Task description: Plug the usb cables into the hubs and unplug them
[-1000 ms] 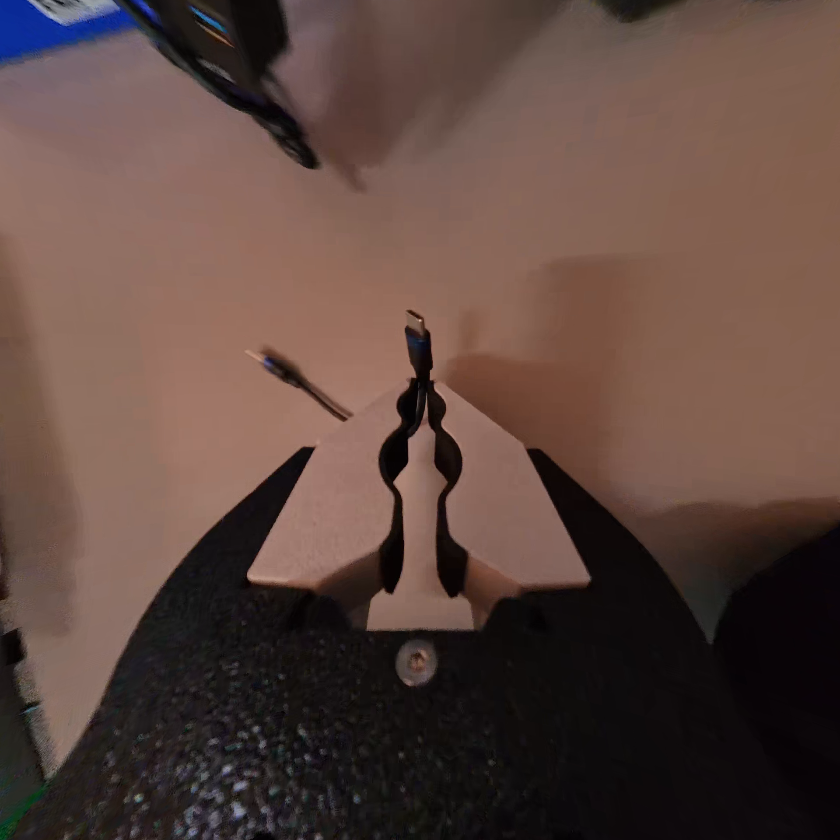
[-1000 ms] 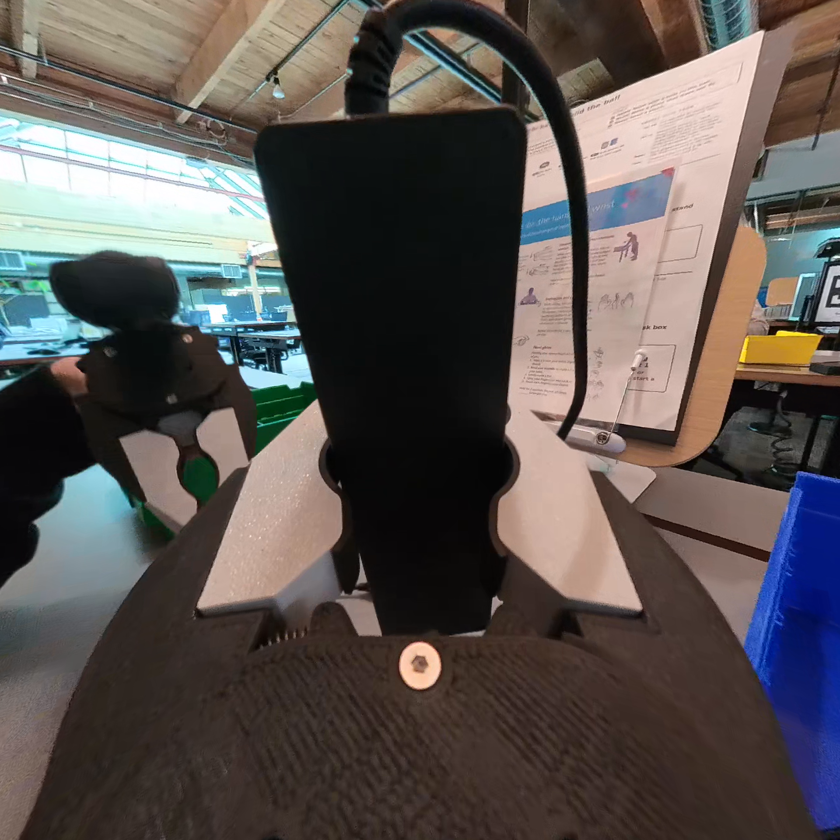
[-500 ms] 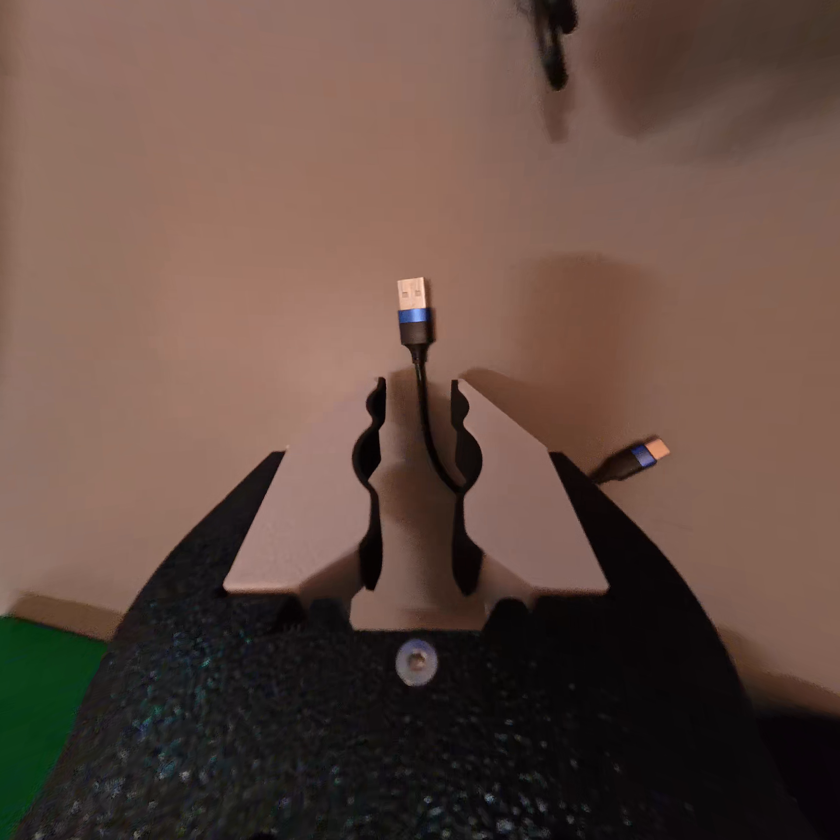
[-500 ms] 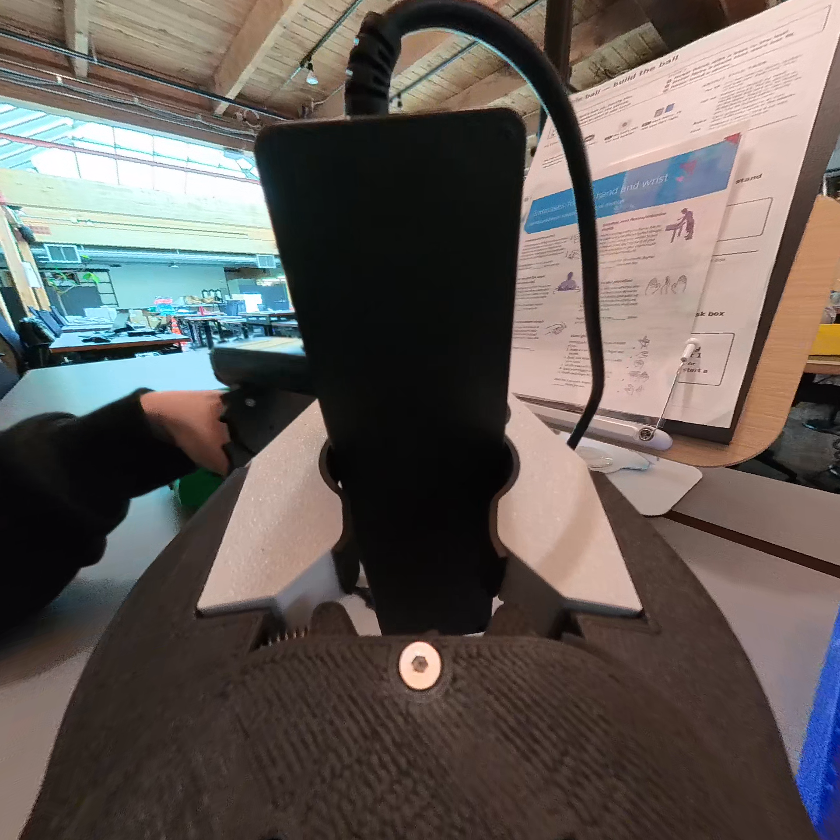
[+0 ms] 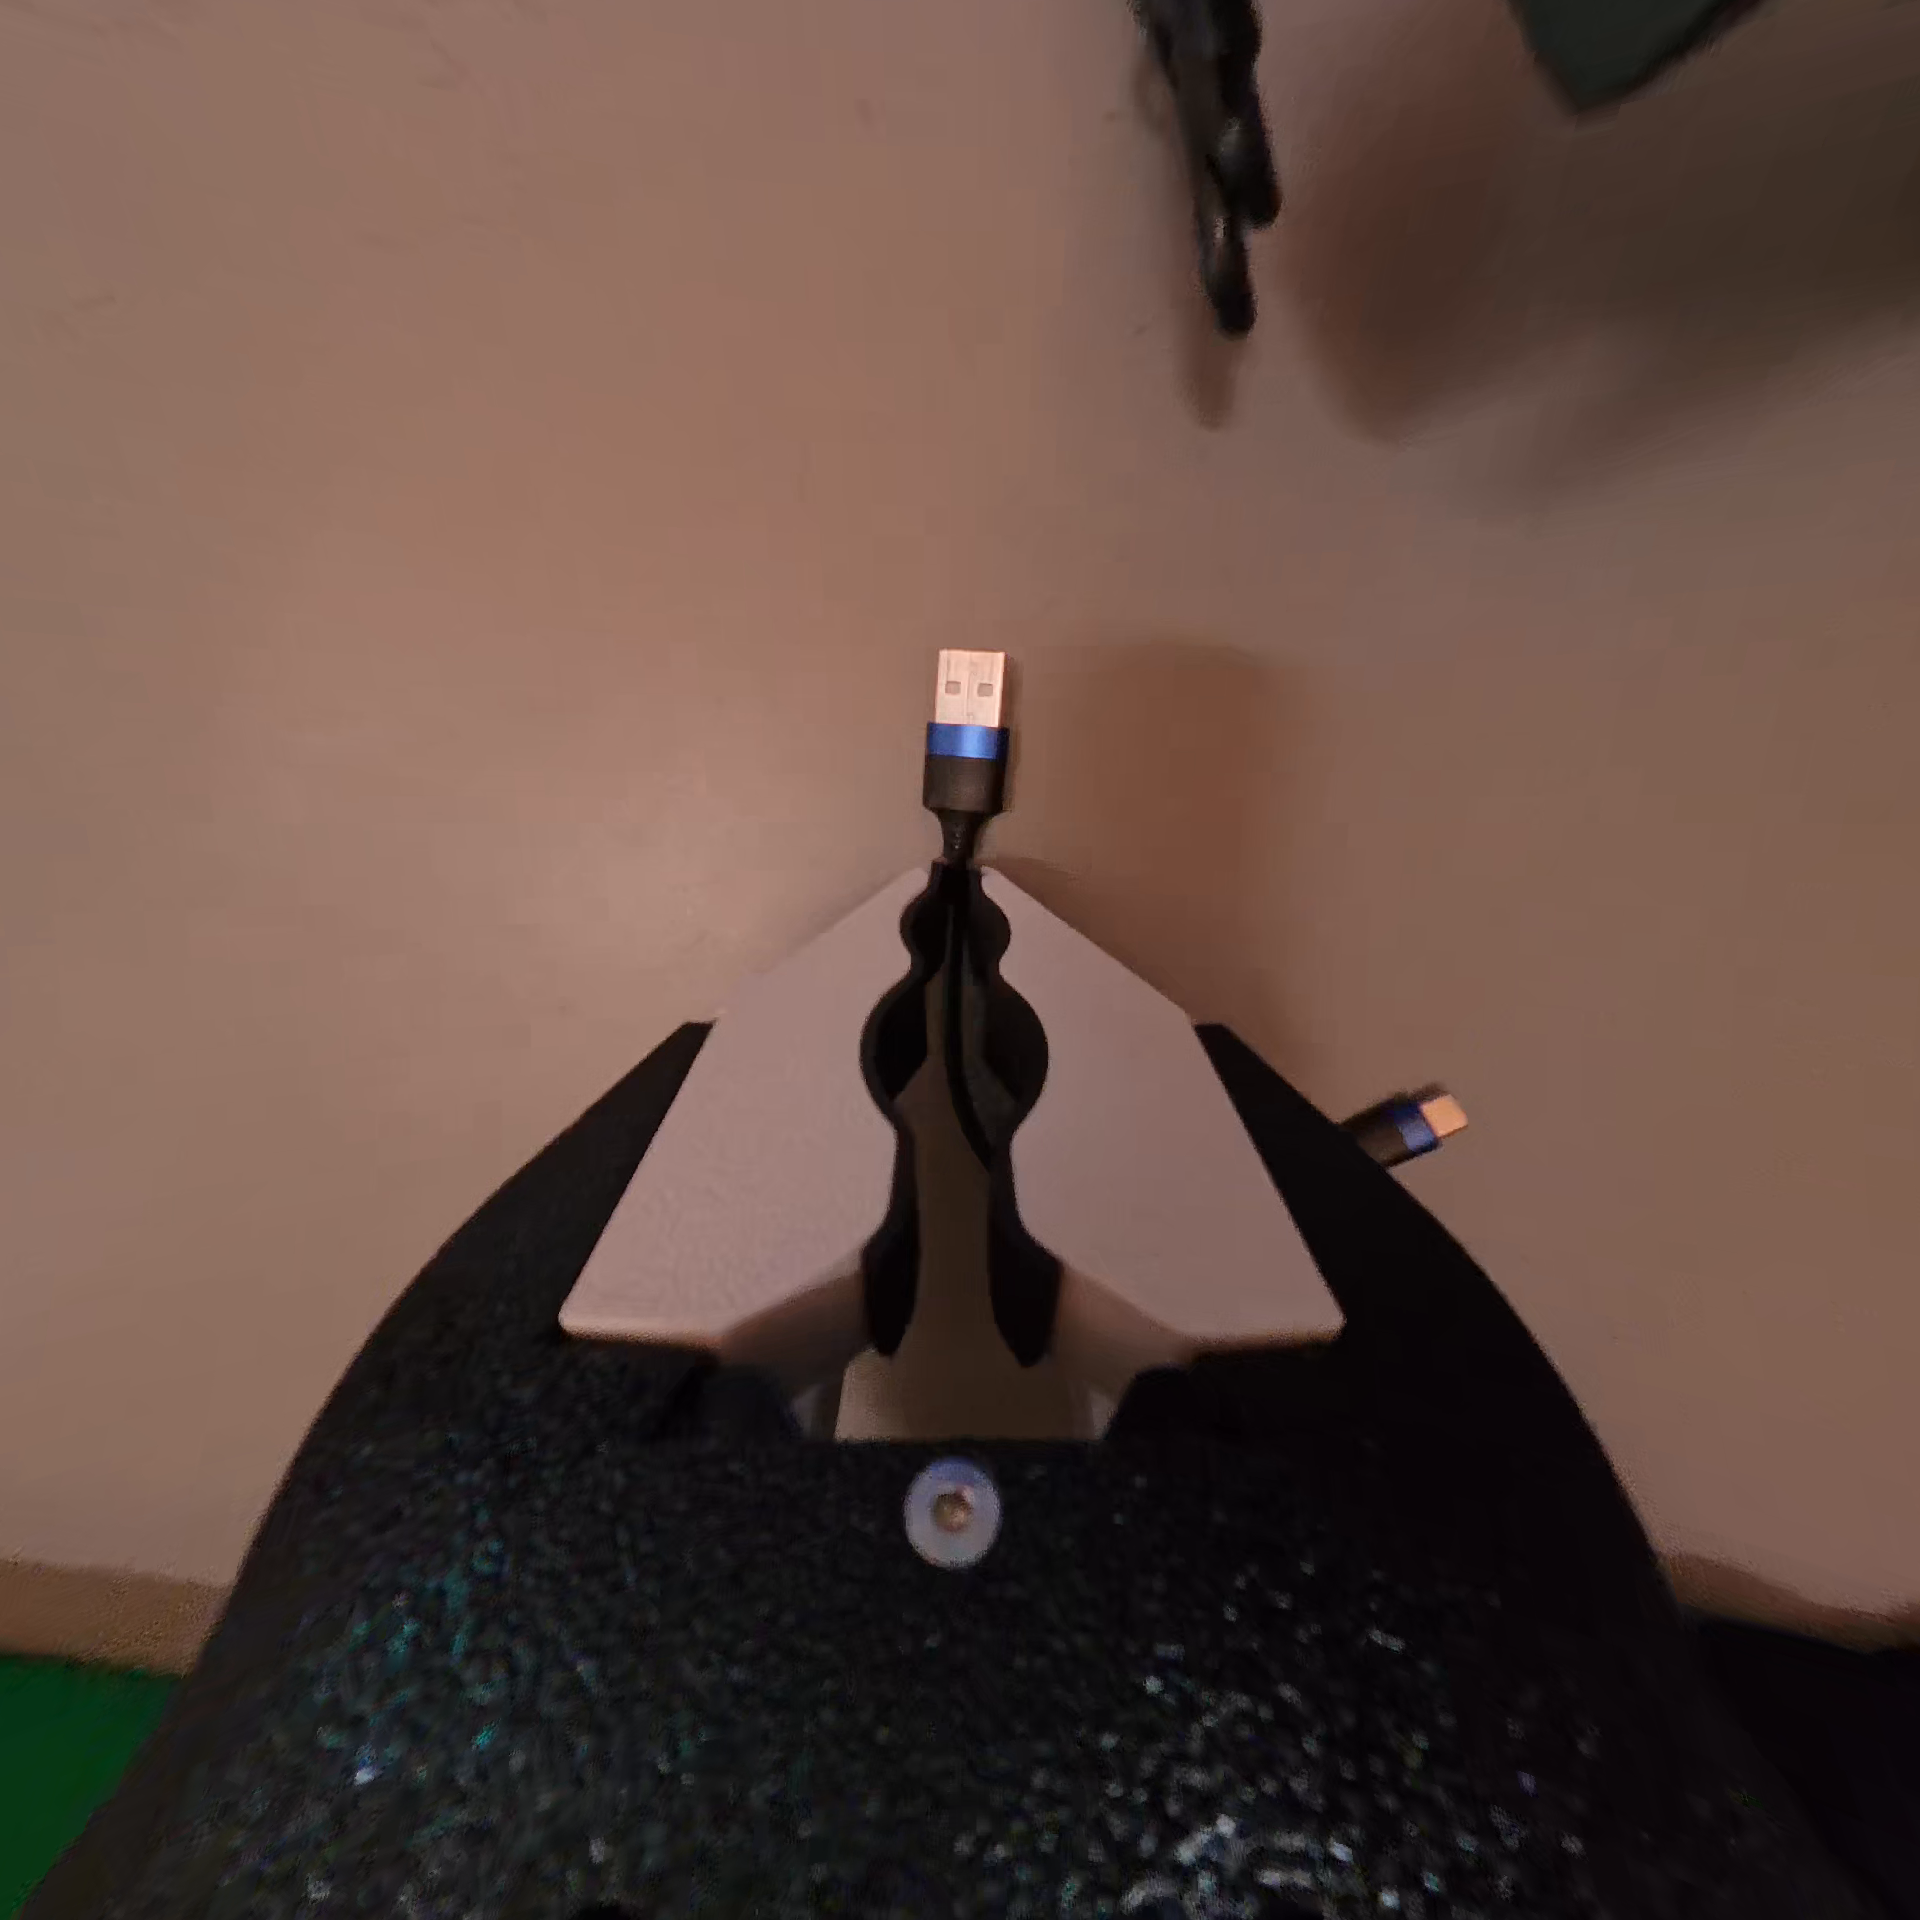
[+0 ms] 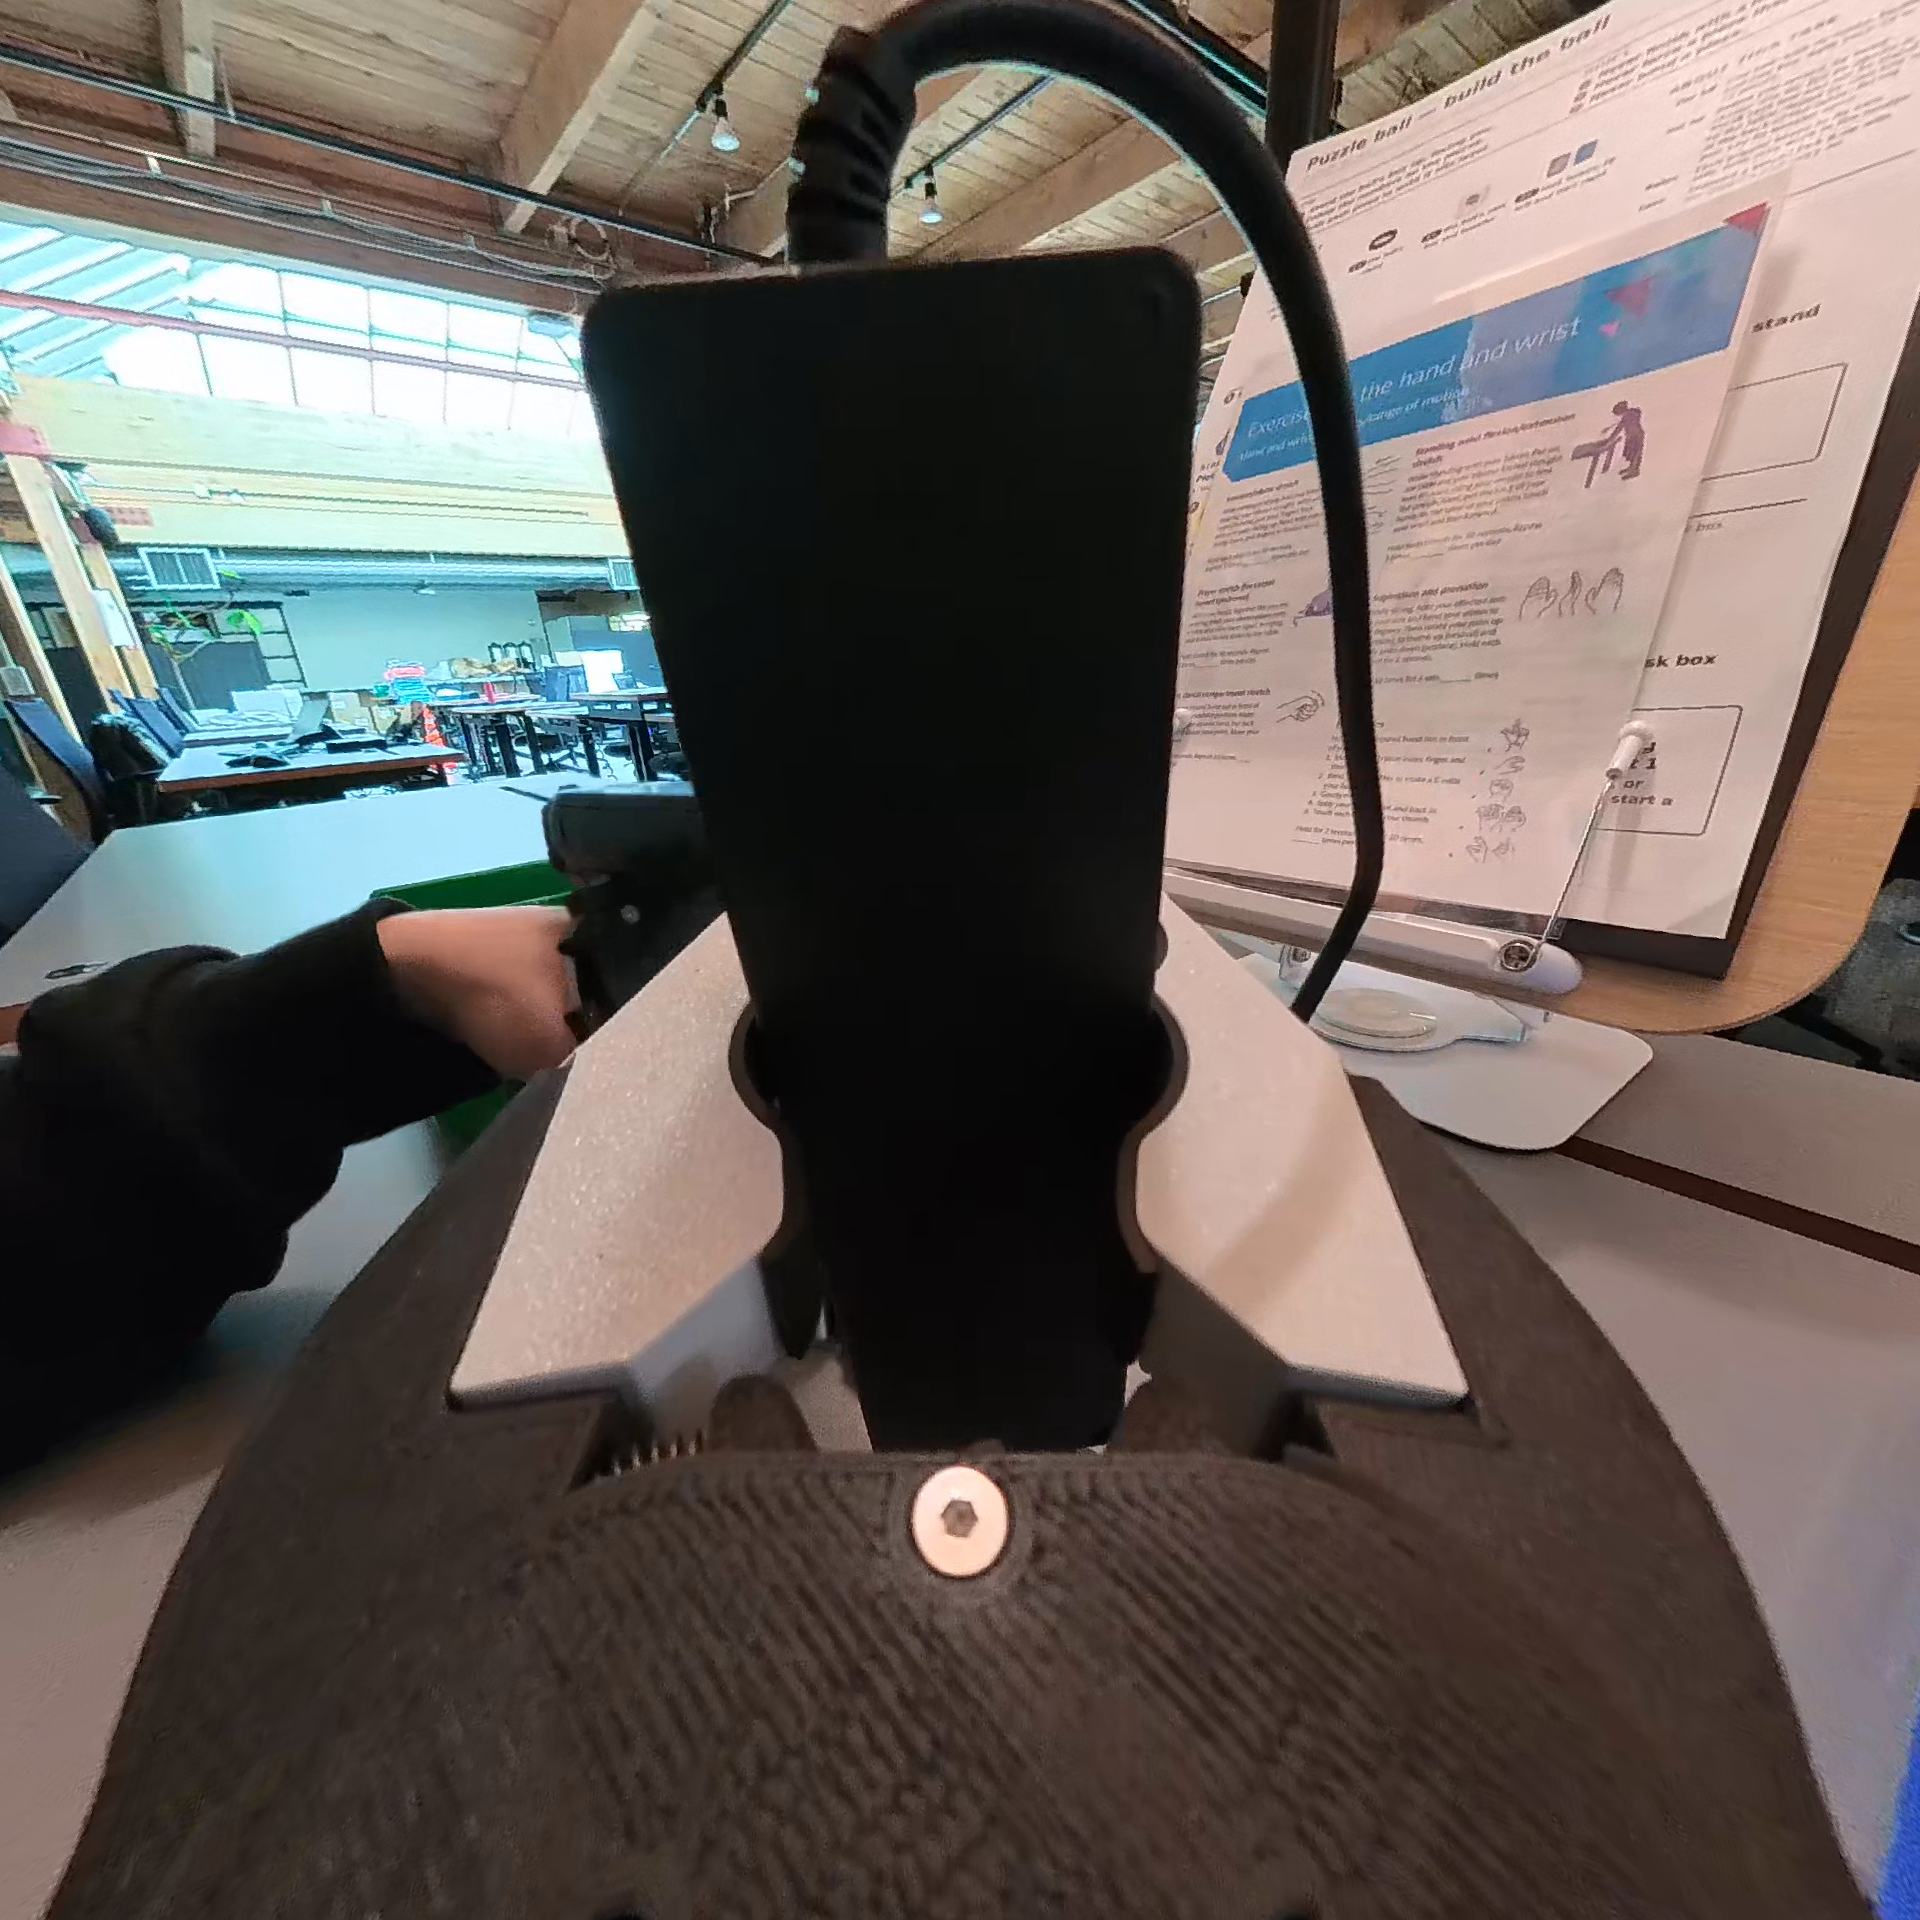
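My left gripper (image 5: 958,878) is shut on a thin black usb cable just behind its plug. The USB-A plug (image 5: 968,740), silver with a blue band, sticks out past the fingertips over the table. The cable's other end, a small blue-banded plug (image 5: 1418,1125), pokes out at the gripper's right side. My right gripper (image 6: 951,1029) is shut on a flat black hub (image 6: 914,727) held upright; its thick black cord (image 6: 1320,436) arcs over the top and down the right. The left gripper body (image 6: 623,873) and a hand show behind the hub. The hub's ports are hidden.
A blurred dark object (image 5: 1221,156) hangs at the top of the left wrist view. A document stand with printed sheets (image 6: 1507,540) stands on the grey table (image 6: 1714,1351) at the right. A green bin (image 6: 468,904) sits behind the hand. A person's dark sleeve (image 6: 166,1122) lies at the left.
My left gripper opened over the cable's USB-A end and has now shut on the cable behind that plug. The right gripper with the hub tilted slightly; the left hand moved behind the hub.
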